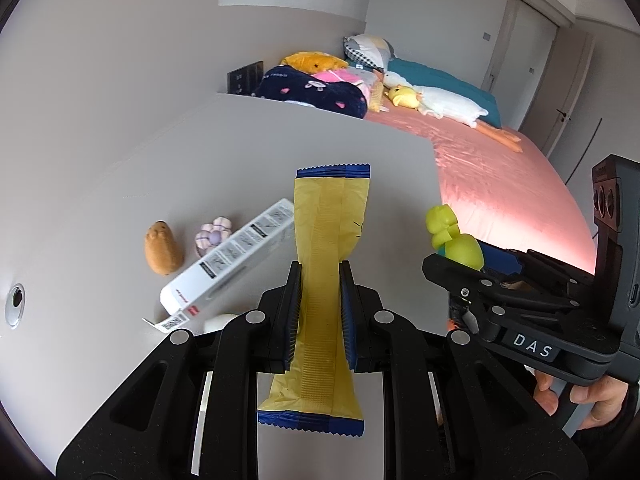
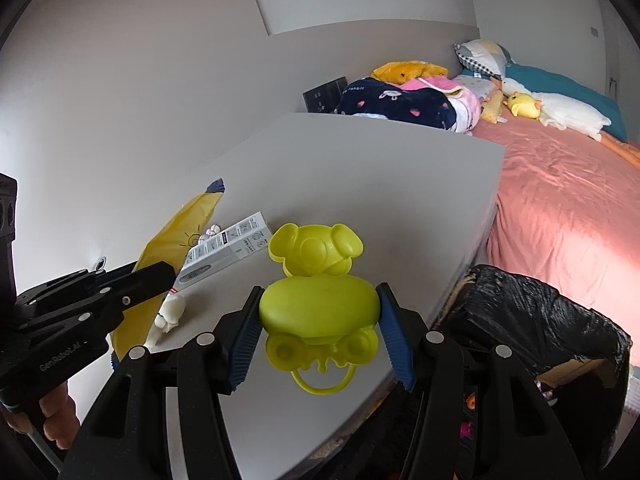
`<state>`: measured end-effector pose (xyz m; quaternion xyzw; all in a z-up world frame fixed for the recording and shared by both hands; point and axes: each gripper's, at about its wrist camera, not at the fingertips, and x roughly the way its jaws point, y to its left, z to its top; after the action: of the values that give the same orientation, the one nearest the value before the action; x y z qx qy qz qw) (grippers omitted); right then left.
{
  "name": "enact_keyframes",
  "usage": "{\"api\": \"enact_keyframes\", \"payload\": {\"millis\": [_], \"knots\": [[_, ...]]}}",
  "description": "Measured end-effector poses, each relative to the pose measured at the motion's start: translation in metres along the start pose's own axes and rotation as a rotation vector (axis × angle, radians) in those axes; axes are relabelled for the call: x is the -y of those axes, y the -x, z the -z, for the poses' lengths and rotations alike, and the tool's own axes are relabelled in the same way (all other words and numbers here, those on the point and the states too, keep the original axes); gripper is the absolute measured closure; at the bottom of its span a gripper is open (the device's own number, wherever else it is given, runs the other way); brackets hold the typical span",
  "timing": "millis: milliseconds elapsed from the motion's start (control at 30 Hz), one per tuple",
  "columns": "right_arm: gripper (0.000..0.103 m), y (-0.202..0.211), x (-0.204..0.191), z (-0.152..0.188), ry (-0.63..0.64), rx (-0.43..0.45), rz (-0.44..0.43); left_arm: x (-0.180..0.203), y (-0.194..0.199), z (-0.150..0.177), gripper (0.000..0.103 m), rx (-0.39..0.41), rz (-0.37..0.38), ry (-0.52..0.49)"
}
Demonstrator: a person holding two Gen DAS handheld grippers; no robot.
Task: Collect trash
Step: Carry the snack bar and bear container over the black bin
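Observation:
My left gripper [image 1: 319,276] is shut on a yellow snack wrapper with blue ends [image 1: 326,248] and holds it above the grey table [image 1: 200,168]. The wrapper also shows in the right wrist view [image 2: 176,232]. My right gripper [image 2: 318,312] is shut on a lime-green plastic toy case [image 2: 318,308], held above the table's near edge. The toy also shows in the left wrist view [image 1: 454,240]. A bin lined with a black bag [image 2: 532,312] stands to the right, below the table, beside the bed.
A white carton [image 1: 236,260] lies on the table. A brown plush [image 1: 162,248], a small purple flower toy [image 1: 212,236] and a small white figure [image 2: 168,316] sit near it. A bed with a pink sheet [image 1: 500,184] and soft toys lies beyond.

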<state>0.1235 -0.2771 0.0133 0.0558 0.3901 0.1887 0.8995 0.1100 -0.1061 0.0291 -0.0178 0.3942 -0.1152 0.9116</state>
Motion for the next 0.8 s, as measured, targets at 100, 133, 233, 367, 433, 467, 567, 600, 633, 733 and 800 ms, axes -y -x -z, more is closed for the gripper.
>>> {"api": "enact_keyframes", "payload": {"millis": [100, 133, 233, 367, 433, 467, 567, 600, 633, 733, 800], "knots": [[0.046, 0.010, 0.006, 0.004, -0.008, 0.011, 0.006, 0.010, 0.001, 0.000, 0.085, 0.002, 0.009, -0.011], [0.046, 0.014, 0.008, 0.005, -0.012, 0.015, 0.009, 0.013, 0.002, 0.001, 0.085, 0.002, 0.012, -0.014], [0.046, 0.023, 0.013, 0.009, -0.019, 0.026, 0.014, 0.023, 0.003, 0.002, 0.085, 0.003, 0.025, -0.022], [0.046, 0.034, 0.023, 0.013, -0.031, 0.039, 0.023, 0.036, 0.003, 0.002, 0.085, 0.002, 0.037, -0.037], [0.046, 0.039, 0.027, 0.015, -0.036, 0.044, 0.029, 0.042, 0.003, 0.003, 0.085, 0.001, 0.044, -0.046], [0.046, 0.042, 0.029, 0.017, -0.040, 0.048, 0.032, 0.045, 0.003, 0.003, 0.085, 0.001, 0.048, -0.051], [0.046, 0.051, 0.036, 0.021, -0.050, 0.059, 0.040, 0.054, 0.004, 0.004, 0.085, 0.000, 0.057, -0.062], [0.046, 0.053, 0.038, 0.022, -0.053, 0.062, 0.043, 0.057, 0.004, 0.004, 0.085, 0.000, 0.059, -0.066], [0.046, 0.055, 0.040, 0.023, -0.056, 0.064, 0.045, 0.059, 0.004, 0.004, 0.085, 0.000, 0.061, -0.069], [0.046, 0.063, 0.049, 0.026, -0.068, 0.073, 0.055, 0.066, 0.002, 0.003, 0.085, -0.001, 0.072, -0.077], [0.046, 0.069, 0.053, 0.027, -0.075, 0.079, 0.062, 0.071, 0.002, 0.003, 0.085, -0.001, 0.080, -0.081]]}}
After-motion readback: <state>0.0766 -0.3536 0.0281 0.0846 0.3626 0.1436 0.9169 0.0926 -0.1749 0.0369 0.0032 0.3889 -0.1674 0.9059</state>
